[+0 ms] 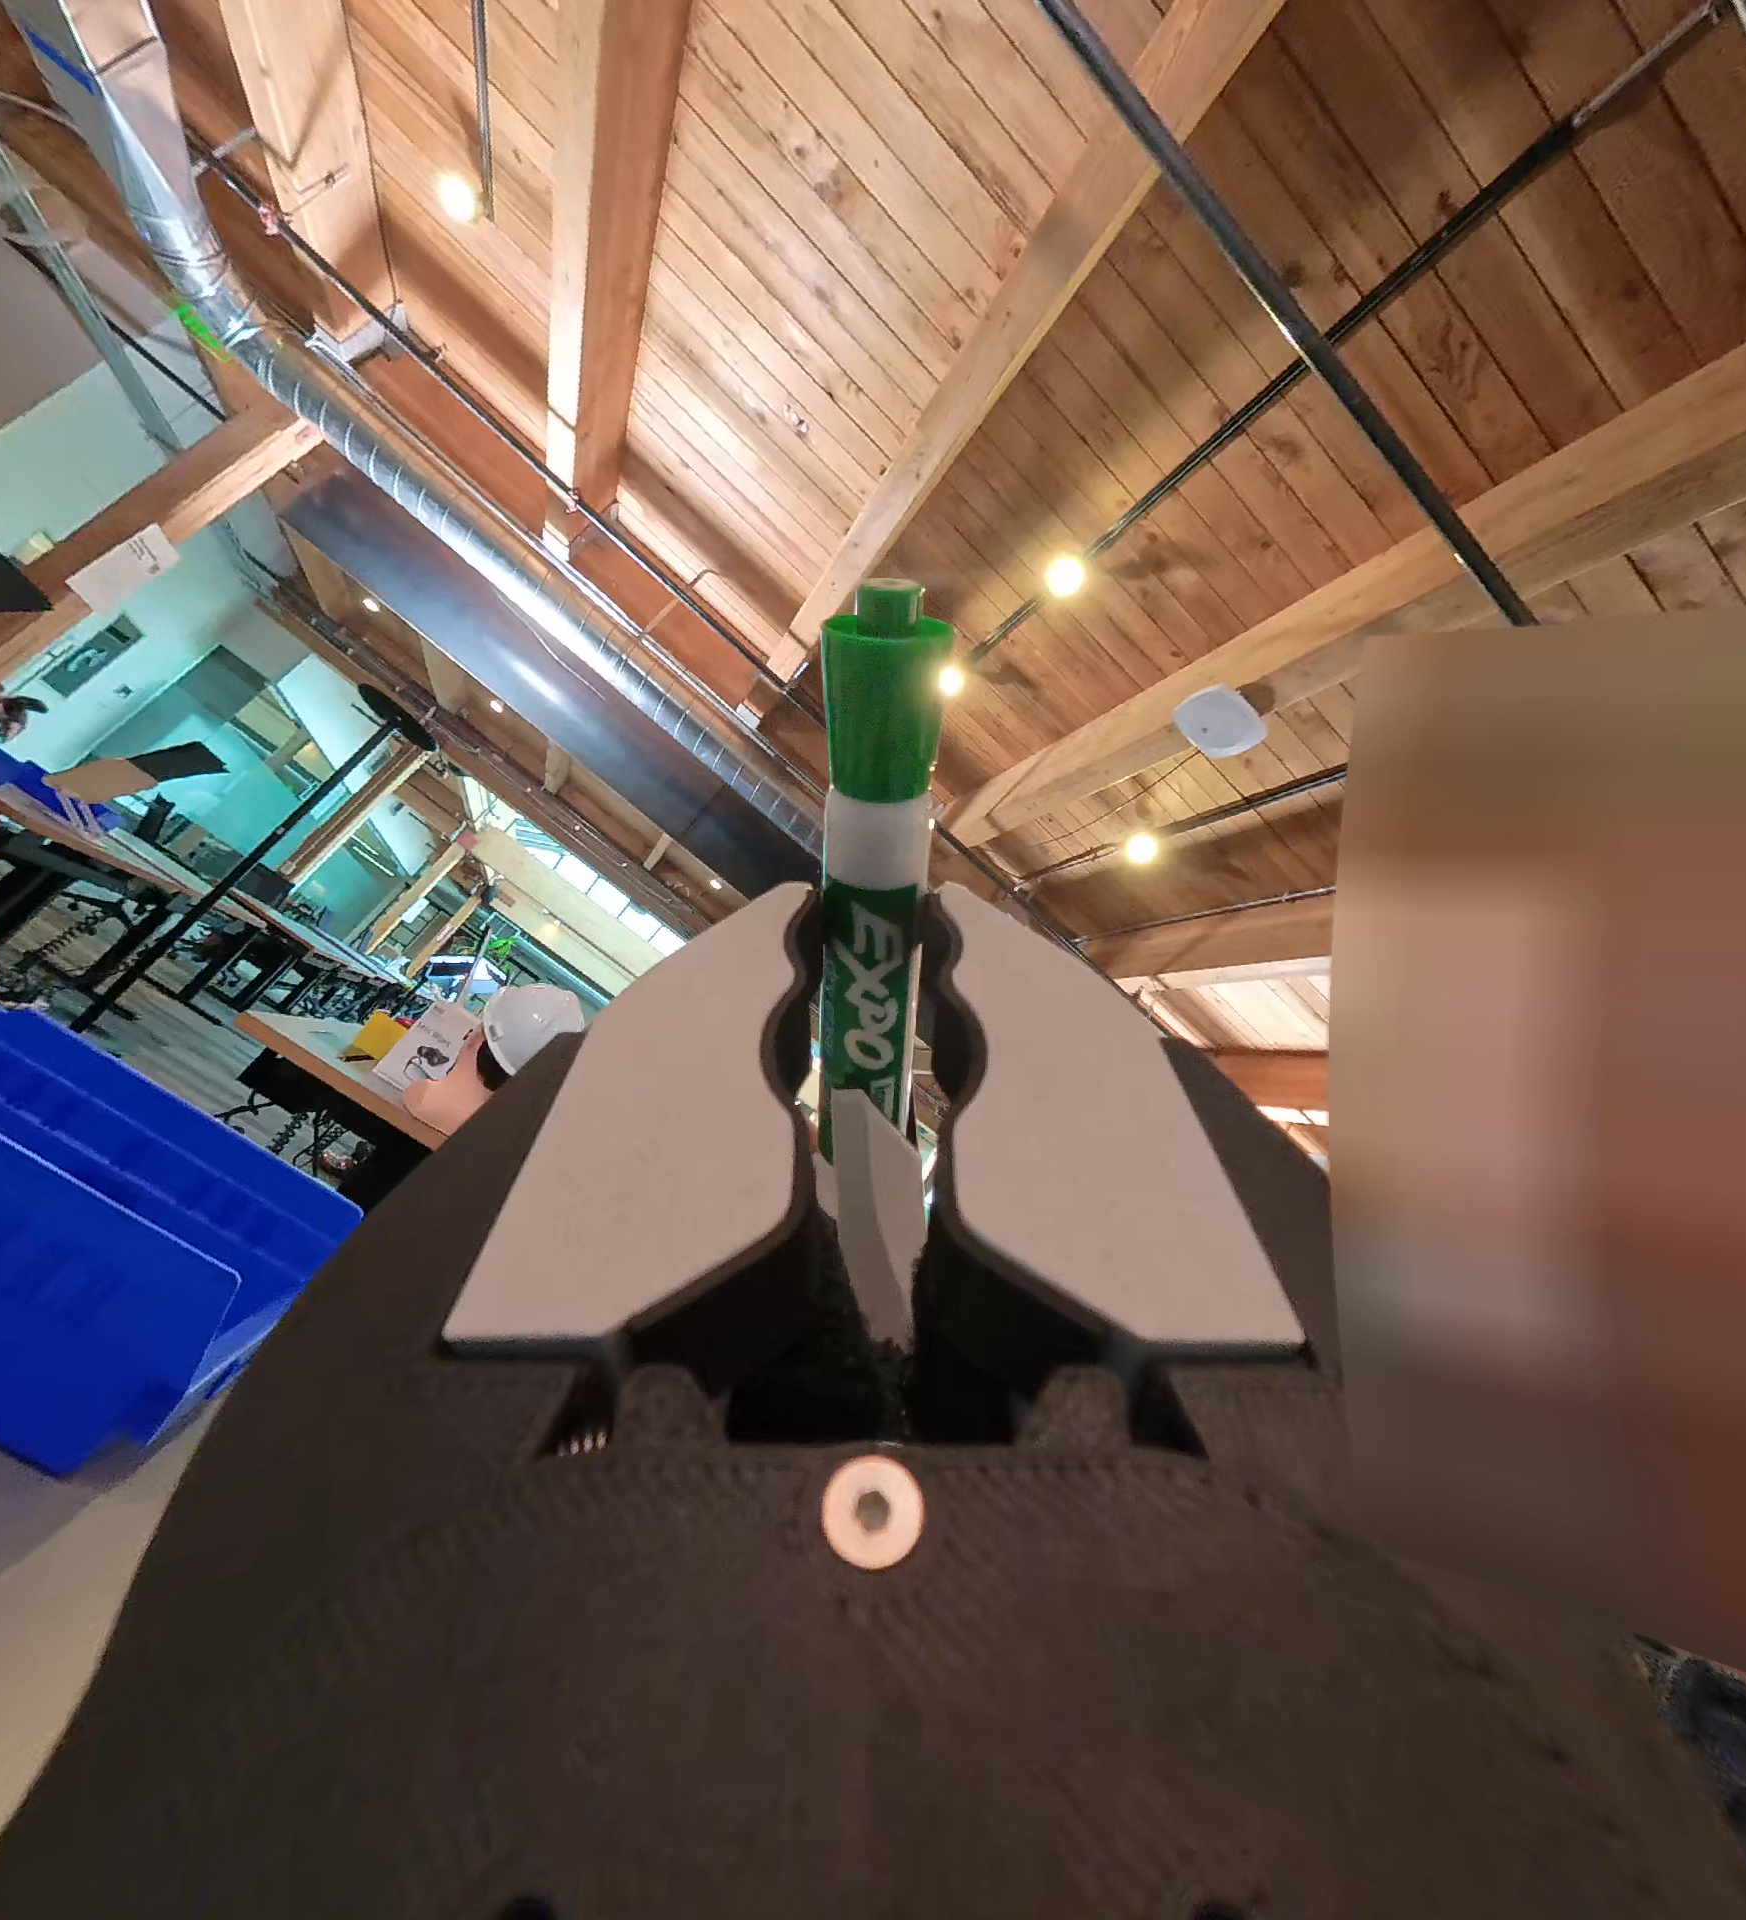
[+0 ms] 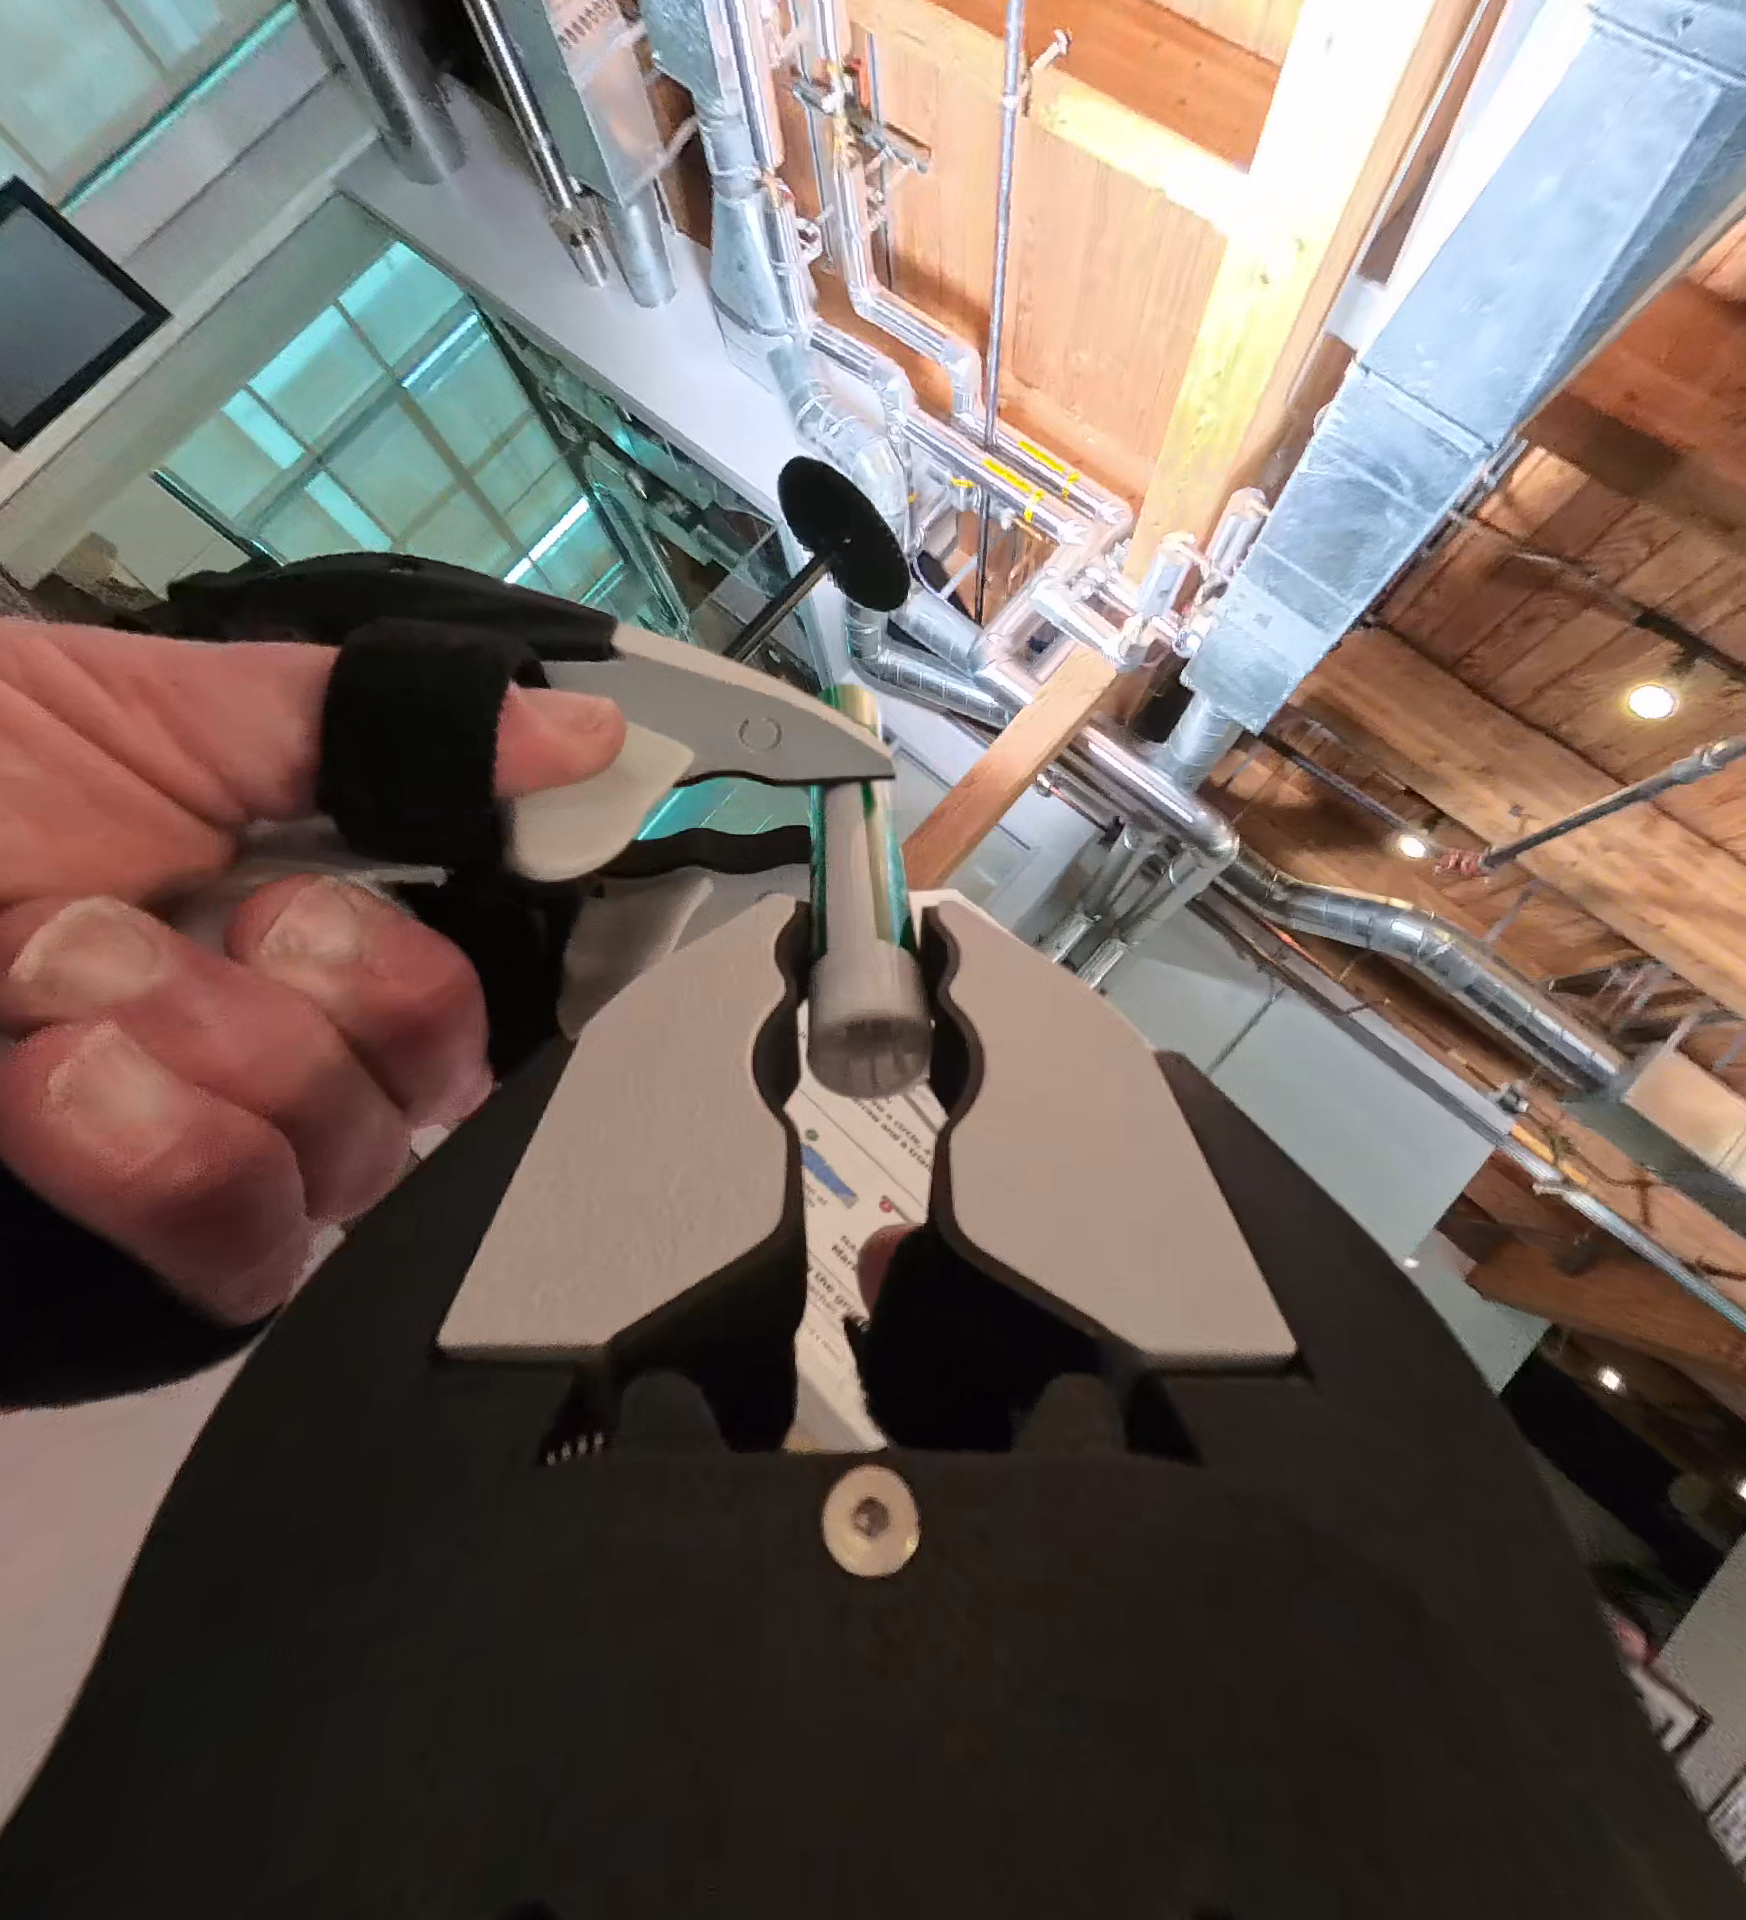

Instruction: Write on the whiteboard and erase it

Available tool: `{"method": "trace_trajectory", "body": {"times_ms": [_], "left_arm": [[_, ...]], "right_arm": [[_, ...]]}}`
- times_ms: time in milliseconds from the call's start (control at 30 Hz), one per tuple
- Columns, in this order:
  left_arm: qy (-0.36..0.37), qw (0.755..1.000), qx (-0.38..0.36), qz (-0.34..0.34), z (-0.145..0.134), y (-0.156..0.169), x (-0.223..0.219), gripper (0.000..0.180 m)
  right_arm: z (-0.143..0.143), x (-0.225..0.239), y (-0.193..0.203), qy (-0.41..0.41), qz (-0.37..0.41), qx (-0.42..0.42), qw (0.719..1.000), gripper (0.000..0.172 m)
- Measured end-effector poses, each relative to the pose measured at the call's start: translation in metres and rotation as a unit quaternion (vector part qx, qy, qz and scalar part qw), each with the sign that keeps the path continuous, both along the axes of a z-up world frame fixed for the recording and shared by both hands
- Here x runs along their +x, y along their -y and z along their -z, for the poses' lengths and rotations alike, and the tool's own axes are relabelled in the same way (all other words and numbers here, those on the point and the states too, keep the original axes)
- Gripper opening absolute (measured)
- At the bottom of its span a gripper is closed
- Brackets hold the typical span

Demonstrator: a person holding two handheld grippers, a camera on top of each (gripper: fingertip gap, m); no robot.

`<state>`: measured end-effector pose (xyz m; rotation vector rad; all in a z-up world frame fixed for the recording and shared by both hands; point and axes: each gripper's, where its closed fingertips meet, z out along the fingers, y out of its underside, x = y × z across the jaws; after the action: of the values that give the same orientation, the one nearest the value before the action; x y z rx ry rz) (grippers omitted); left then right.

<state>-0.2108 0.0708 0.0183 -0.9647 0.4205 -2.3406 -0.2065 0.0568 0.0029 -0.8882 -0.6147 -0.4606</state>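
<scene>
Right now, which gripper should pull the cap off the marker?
The left gripper, probably: its fingers clamp the marker just below the green cap, while the right gripper closes around the marker's grey back end and could hold it steady.

green capped marker (image 1: 871, 935), upright, clamped

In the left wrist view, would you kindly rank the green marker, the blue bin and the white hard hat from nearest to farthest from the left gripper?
1. Green marker: clamped between the left gripper's pads, cap end pointing away.
2. Blue bin: low on the left, beside the gripper body.
3. White hard hat: farther back on the left, by a table.
</scene>
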Motion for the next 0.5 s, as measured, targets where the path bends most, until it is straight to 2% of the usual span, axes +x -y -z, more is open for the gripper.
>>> {"method": "trace_trajectory", "body": {"times_ms": [33,100,167,267,500], "left_arm": [[0.002,1.0,0.003,0.005,0.0,0.001,0.0,0.018],[0.005,1.0,0.006,0.022,0.001,0.002,0.001,0.019],[0.023,0.999,0.002,0.023,0.0,0.0,-0.004,0.019],[0.011,1.0,0.007,0.019,0.001,0.002,-0.002,0.019],[-0.004,1.0,-0.004,0.03,0.008,0.015,0.01,0.018]], "right_arm": [[-0.001,0.001,0.001,0.014,0.003,0.008,1.0,0.021],[0.0,0.002,0.002,0.023,-0.009,0.0,1.0,0.021],[0.003,0.001,0.005,0.035,-0.053,-0.02,0.998,0.021],[0.003,0.003,0.008,0.049,-0.084,-0.031,0.995,0.02],[0.001,0.001,0.005,0.063,-0.086,-0.038,0.994,0.023]]}}
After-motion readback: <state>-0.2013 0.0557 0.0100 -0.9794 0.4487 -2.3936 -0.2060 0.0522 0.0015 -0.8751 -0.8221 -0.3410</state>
